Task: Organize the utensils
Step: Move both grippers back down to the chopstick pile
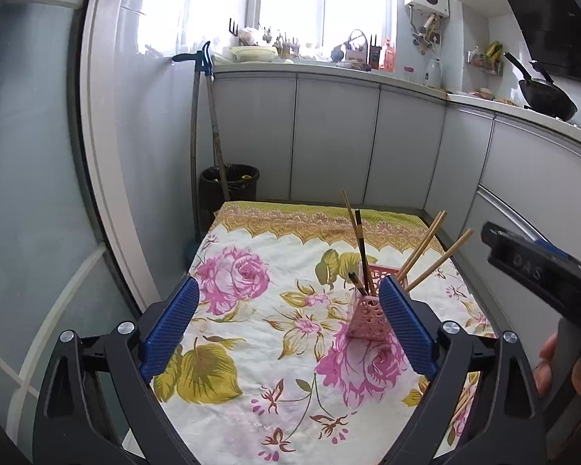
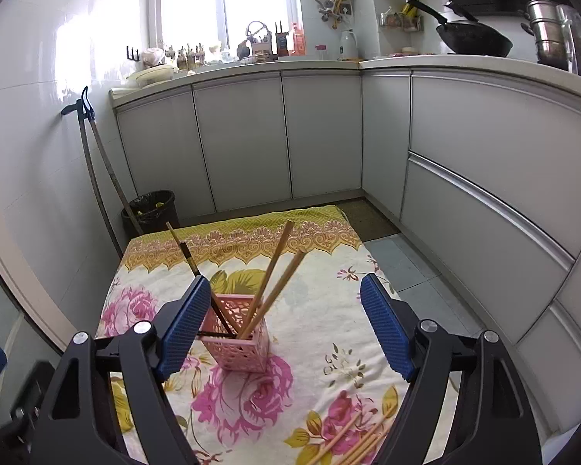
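Note:
A pink perforated square holder [image 2: 238, 343] stands upright on the floral cloth [image 2: 310, 352]; it also shows in the left wrist view [image 1: 366, 316]. Several wooden chopsticks [image 2: 277, 267] and dark ones [image 2: 197, 275] lean in it. Loose wooden chopsticks [image 2: 352, 440] lie on the cloth near the front, below my right gripper. My right gripper [image 2: 282, 302] is open and empty, above and just right of the holder. My left gripper [image 1: 288, 296] is open and empty, with the holder behind its right finger [image 1: 404, 321].
The cloth covers a low table [image 1: 251, 209] amid grey kitchen cabinets [image 2: 321, 131]. A black bin [image 2: 151, 209] and leaning sticks [image 2: 97, 162] stand at the far left. A wok [image 2: 472, 40] sits on the counter. The right gripper's body [image 1: 538, 271] shows at the left wrist view's edge.

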{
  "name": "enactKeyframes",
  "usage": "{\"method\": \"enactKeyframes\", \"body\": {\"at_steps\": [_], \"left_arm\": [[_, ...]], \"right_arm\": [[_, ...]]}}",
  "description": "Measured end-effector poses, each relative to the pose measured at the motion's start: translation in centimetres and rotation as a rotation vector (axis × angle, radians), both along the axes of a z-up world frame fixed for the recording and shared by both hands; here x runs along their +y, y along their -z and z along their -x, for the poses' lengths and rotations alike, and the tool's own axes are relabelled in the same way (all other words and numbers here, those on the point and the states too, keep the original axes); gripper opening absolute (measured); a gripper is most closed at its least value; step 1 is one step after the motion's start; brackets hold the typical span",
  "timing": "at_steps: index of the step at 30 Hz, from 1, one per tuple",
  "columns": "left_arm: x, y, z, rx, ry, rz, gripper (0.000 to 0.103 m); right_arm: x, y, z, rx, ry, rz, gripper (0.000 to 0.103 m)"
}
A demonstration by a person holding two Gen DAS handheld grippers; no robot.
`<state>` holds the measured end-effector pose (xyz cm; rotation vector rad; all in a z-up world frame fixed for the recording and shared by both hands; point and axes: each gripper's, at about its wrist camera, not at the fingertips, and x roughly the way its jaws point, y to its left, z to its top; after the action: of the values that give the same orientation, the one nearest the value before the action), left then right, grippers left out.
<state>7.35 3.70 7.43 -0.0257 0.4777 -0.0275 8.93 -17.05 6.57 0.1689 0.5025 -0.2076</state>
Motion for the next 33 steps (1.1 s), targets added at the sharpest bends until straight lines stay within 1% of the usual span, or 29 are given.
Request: {"method": "enactKeyframes", "body": {"at_steps": [3,8,9,11,12,14,17,18,20,22,23,24,26,27,28,30,31,33], "left_arm": [[-0.5,-0.4,0.6,0.003,0.014,0.01,0.091],[-2.7,-0.2,1.9,0.014,0.061,-0.026,0.093],[-3.3,0.0,2.0,0.023,0.078,-0.035,0.094],[-4.5,0.4,1.8,0.057,0.124,-0.053,0.096],[-5.3,0.9,1.4,0.089,0.159,-0.071,0.096],[-7.4,2.3,0.4,0.181,0.26,-0.104,0.096],[-10.8,4.9,-1.8,0.316,0.371,-0.161,0.096],[-11.9,6.0,-2.4,0.35,0.402,-0.17,0.096],[-14.3,8.2,-3.9,0.444,0.461,-0.202,0.096],[-16.7,10.5,-5.0,0.533,0.531,-0.233,0.096],[-18.1,11.7,-5.6,0.582,0.569,-0.266,0.095],[-19.3,12.9,-5.9,0.617,0.599,-0.293,0.094],[-21.1,14.8,-6.6,0.691,0.649,-0.332,0.08],[-21.8,15.8,-7.0,0.734,0.669,-0.337,0.064],[-22.3,16.5,-7.4,0.766,0.681,-0.346,0.056],[-23.2,17.4,-7.9,0.78,0.683,-0.397,0.055],[-23.5,17.7,-8.1,0.785,0.68,-0.411,0.053],[-23.8,18.0,-8.5,0.807,0.687,-0.414,0.05]], "right_arm": [[-0.8,0.2,2.3,0.012,0.012,0.018,0.084],[-2.2,1.2,5.7,0.041,0.029,0.036,0.084],[-2.5,1.4,6.4,0.047,0.035,0.041,0.084],[-3.7,2.2,7.8,0.065,0.059,0.047,0.089],[-4.5,2.7,8.6,0.076,0.077,0.044,0.092],[-6.4,3.9,10.1,0.102,0.108,0.014,0.093],[-9.8,6.2,12.2,0.158,0.163,-0.082,0.093],[-10.7,7.0,12.8,0.172,0.178,-0.117,0.093],[-12.3,8.3,13.8,0.195,0.204,-0.176,0.093],[-13.3,9.3,14.1,0.226,0.211,-0.197,0.093],[-13.7,9.8,14.1,0.239,0.209,-0.209,0.093],[-14.1,10.2,14.1,0.25,0.206,-0.224,0.093],[-14.7,10.7,14.1,0.266,0.197,-0.262,0.093],[-15.0,11.1,14.1,0.276,0.192,-0.279,0.093],[-15.2,11.3,14.0,0.282,0.189,-0.29,0.093],[-15.6,11.6,13.9,0.295,0.176,-0.319,0.093],[-15.8,11.8,13.9,0.3,0.173,-0.335,0.093],[-16.2,12.1,13.8,0.306,0.171,-0.352,0.093]]}}
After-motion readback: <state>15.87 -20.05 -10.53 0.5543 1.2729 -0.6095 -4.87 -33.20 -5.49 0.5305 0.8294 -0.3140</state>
